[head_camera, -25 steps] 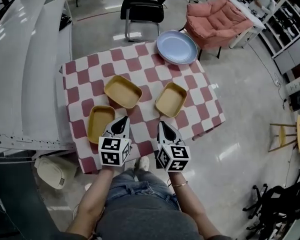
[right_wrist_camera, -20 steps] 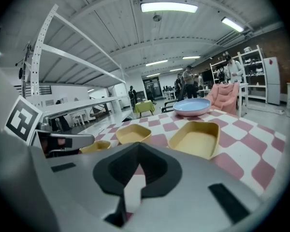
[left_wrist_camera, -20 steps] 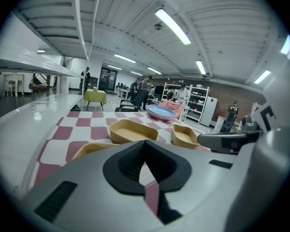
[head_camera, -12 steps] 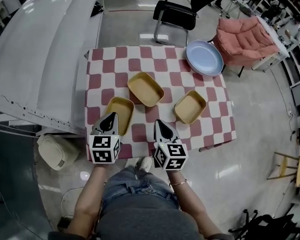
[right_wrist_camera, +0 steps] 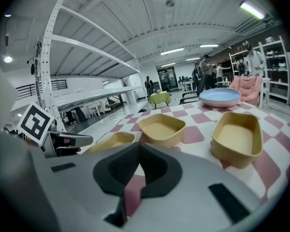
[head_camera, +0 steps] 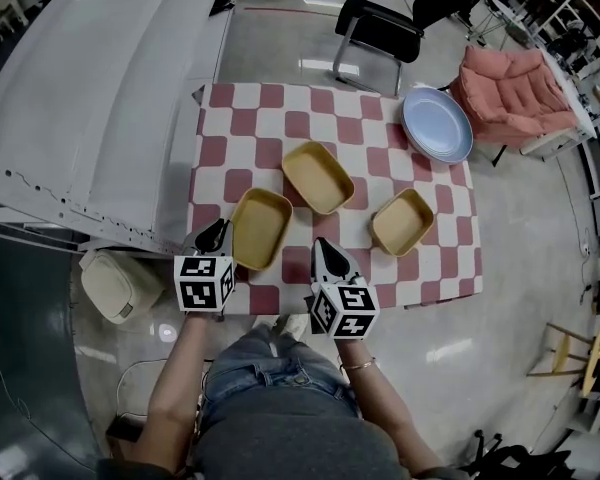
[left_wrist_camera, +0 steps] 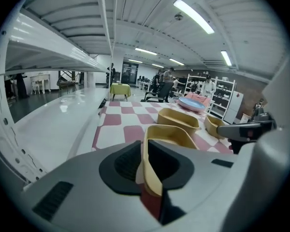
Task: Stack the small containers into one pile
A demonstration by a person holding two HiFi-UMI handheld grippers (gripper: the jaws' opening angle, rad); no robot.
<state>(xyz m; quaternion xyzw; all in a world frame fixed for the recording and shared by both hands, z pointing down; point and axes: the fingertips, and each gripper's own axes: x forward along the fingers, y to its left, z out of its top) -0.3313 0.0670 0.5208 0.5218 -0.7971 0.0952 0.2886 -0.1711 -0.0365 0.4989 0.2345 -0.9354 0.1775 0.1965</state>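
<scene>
The checked tabletop [head_camera: 280, 128] carries three tubs, all apart: near tub [head_camera: 260, 228], middle tub [head_camera: 318, 176], right tub [head_camera: 402, 222]. The left claw [head_camera: 218, 234] pinches the near tub's wall. The right claw [head_camera: 325, 250] is pressed together, empty. With so thin a hold, lifting may tilt or drop the tub.

The grey left gripper [head_camera: 217, 231] and right gripper [head_camera: 324, 247] carry black-and-white marker cubes [head_camera: 204, 281]; jeans [head_camera: 280, 370] are blue.

Your left gripper [head_camera: 213, 236], left of centre, pinches the container [head_camera: 260, 230] rim; your right gripper [head_camera: 326, 252] beside it has its jaws pressed together.
</scene>
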